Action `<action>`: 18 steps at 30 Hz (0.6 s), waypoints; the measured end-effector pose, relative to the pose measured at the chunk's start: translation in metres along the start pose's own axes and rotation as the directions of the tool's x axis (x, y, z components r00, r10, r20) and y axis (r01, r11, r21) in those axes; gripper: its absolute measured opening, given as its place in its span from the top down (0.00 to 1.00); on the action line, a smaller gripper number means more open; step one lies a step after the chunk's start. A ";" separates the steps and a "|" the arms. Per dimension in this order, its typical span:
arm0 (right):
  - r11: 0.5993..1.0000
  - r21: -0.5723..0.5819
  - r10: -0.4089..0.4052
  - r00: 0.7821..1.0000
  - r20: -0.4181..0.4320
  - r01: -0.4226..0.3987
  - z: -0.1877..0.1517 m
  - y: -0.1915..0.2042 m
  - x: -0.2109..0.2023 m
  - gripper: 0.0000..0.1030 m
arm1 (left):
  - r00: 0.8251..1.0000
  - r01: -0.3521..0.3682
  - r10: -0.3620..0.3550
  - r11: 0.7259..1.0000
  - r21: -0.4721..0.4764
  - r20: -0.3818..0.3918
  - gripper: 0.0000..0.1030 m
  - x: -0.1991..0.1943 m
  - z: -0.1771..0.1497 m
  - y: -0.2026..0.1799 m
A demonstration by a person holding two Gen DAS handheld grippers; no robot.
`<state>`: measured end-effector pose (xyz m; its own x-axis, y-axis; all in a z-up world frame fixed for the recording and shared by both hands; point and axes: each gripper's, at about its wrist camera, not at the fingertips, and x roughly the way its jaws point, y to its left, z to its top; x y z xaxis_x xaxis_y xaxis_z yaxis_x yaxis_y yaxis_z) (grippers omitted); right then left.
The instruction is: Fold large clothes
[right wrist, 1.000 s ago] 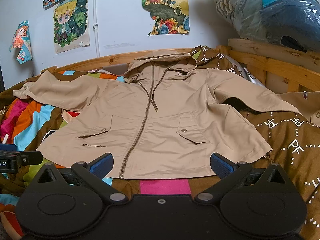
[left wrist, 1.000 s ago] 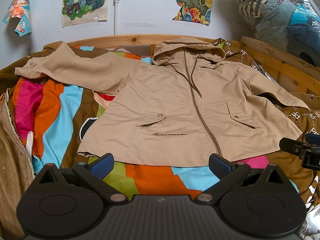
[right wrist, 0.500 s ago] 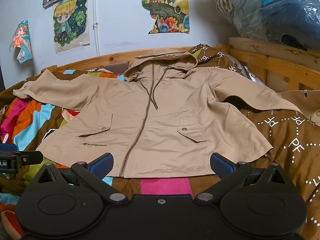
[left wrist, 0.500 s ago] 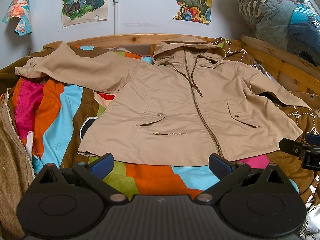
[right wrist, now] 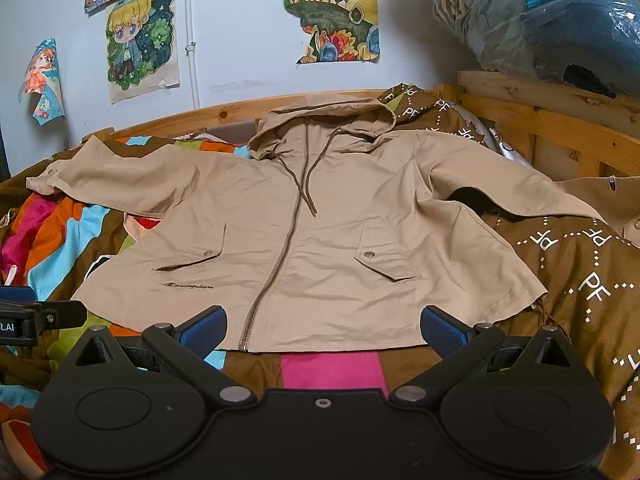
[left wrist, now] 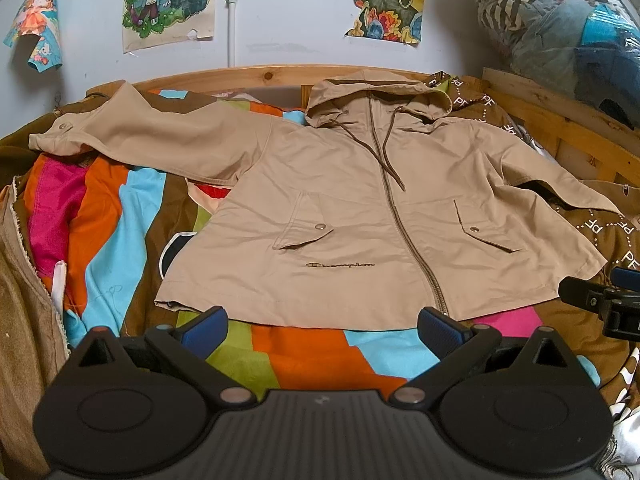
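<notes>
While nothing is folded yet, the scene reads as follows.

Progress: the jacket lies spread out flat, front up and zipped, with no fold in it; I judge the task to be at its very start.
Done: the jacket looks laid out and roughly smoothed, ready for folding.
Left: both sleeves to bring in over the body, then the body to fold along its length, and the hood to tuck. All of this is my judgement.
Where the jacket is: on the bed, over a striped bedspread of many colours and a brown patterned blanket, just beyond both claws.
Which way it points: the hood is toward the wall and the wooden bed frame, and the hem is nearest the claws.
Long axis: the zipper runs from hem to hood, away from the cameras, slightly slanted in each view.
Sleeves: the left sleeve reaches far out to the left. The right sleeve angles out to the right with a raised ridge.
Left claw: spread wide, holding nothing, hovering just short of the hem.
Right claw: also spread wide and empty, at the hem near the zipper's lower end.
</notes>
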<state>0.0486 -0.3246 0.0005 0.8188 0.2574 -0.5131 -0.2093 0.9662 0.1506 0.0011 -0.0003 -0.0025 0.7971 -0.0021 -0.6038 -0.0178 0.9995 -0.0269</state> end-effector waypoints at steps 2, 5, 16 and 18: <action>1.000 0.000 0.000 1.000 -0.001 0.000 -0.001 0.000 0.000 0.01 | 1.000 0.000 0.000 1.000 0.001 -0.002 0.01 0.000 -0.002 0.001; 1.000 0.002 -0.003 1.000 -0.012 0.004 0.000 0.001 0.000 0.01 | 1.000 -0.003 0.003 1.000 0.003 -0.009 0.01 0.001 -0.006 0.000; 0.999 -0.003 -0.042 0.995 -0.085 0.042 0.002 -0.001 0.007 0.01 | 0.998 -0.017 0.018 1.000 0.014 -0.052 0.01 0.007 -0.006 -0.002; 0.999 -0.003 -0.050 0.994 -0.097 0.050 0.002 -0.001 0.007 0.01 | 0.998 -0.018 0.019 1.000 0.019 -0.062 0.01 0.007 -0.006 -0.003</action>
<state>0.0557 -0.3239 -0.0022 0.7726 0.2089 -0.5995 -0.1693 0.9779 0.1225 0.0035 -0.0032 -0.0117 0.7580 0.0153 -0.6521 -0.0212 0.9998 -0.0011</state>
